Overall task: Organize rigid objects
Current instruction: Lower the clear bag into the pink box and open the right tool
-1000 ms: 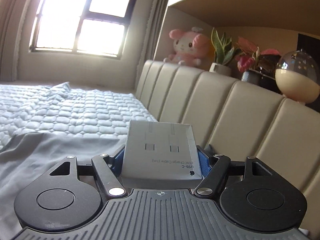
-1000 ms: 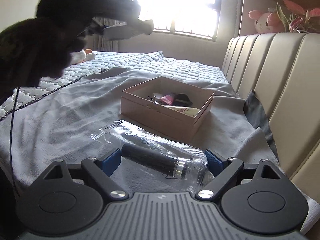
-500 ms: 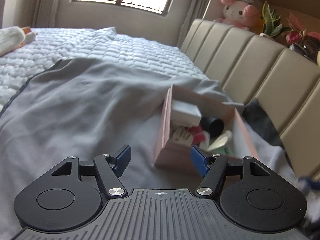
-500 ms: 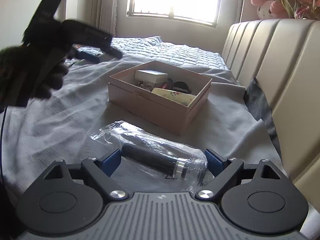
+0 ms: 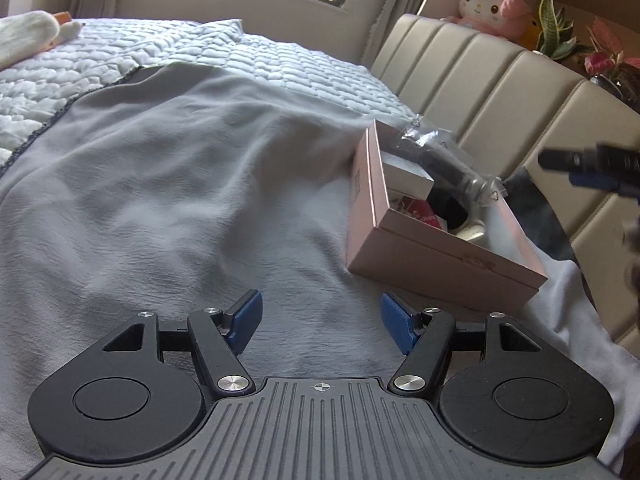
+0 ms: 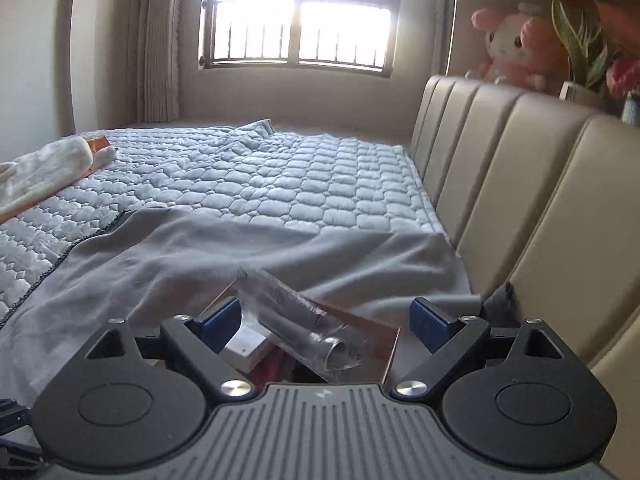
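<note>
Bagged black tube (image 5: 448,164) just landed across the pink box (image 5: 436,268), both claws spread and empty, so next it wants nudging down inside.

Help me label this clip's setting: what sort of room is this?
Most likely a bedroom: a quilted bed cover, a padded headboard and a pink plush toy on the ledge by the window.

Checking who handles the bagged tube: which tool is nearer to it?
Right. The right tool is open around the bagged tube above the box; the left tool hangs apart over the blanket.
</note>
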`<state>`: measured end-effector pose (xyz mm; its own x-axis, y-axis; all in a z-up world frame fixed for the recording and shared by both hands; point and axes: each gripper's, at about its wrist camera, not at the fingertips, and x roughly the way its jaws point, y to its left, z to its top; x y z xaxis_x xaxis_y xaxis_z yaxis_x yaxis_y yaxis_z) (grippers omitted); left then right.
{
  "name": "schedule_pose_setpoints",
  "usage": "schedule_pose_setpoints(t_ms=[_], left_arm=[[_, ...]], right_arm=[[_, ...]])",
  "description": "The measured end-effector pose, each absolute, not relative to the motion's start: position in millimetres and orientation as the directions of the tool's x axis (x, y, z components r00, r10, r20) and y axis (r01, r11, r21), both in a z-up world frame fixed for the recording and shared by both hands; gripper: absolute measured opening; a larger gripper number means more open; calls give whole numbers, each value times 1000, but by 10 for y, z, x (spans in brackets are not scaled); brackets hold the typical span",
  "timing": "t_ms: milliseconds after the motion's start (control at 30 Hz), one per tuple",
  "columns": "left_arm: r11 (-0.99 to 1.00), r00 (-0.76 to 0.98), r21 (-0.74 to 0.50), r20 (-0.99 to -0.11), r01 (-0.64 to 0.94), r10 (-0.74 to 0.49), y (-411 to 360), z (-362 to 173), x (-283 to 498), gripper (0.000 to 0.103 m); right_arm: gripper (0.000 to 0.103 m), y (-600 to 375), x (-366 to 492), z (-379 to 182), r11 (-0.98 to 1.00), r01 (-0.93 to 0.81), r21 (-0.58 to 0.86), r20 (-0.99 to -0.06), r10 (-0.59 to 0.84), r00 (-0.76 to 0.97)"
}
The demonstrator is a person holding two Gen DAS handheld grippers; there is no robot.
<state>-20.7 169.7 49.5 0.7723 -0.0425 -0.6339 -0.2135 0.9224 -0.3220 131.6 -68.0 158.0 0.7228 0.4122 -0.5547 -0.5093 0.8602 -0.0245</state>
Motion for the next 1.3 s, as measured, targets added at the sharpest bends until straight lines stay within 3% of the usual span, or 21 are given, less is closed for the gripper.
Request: schedule_pose_setpoints(t_ms=[100, 233, 300, 433, 567, 833, 967, 1100, 1300], left_arm=[[922, 775, -328, -630, -208, -50, 1643, 488, -116, 71], [923, 777, -332, -626, -196, -60, 1531, 500, -18, 71], [926, 775, -324, -629, -192, -60, 1469, 504, 20, 71], [935, 767, -302, -639, -186, -54, 1359, 496, 68, 71], [942, 766, -276, -642, -189, -35, 1233, 497, 66, 71], [968, 801, -209, -599, -138, -15, 707, 461, 1, 71], [985, 786, -68, -612, -160, 85, 384, 240, 2, 71], [984, 786, -1, -602, -179, 142, 240, 71, -45, 73], [973, 784, -77, -607, -220, 129, 247, 156, -93, 71]], right_arm=[[92, -815, 1074, 1195, 838, -545, -28, -587, 428, 688], [85, -762, 841, 670, 788, -585, -192, -648, 346, 678], [82, -681, 833, 478, 762, -567, -313, -642, 270, 718], [82, -686, 929, 395, 771, -559, -304, -652, 260, 713], [82, -767, 1096, 361, 823, -438, -361, -597, 157, 787], [83, -1322, 948, 316, 926, -377, 4, -682, 278, 676], [85, -1389, 676, 108, 921, -389, -5, -696, 276, 663], [97, -1453, 490, -9, 941, -336, -36, -632, 239, 737], [102, -1543, 565, -10, 958, -285, 30, -641, 238, 730]])
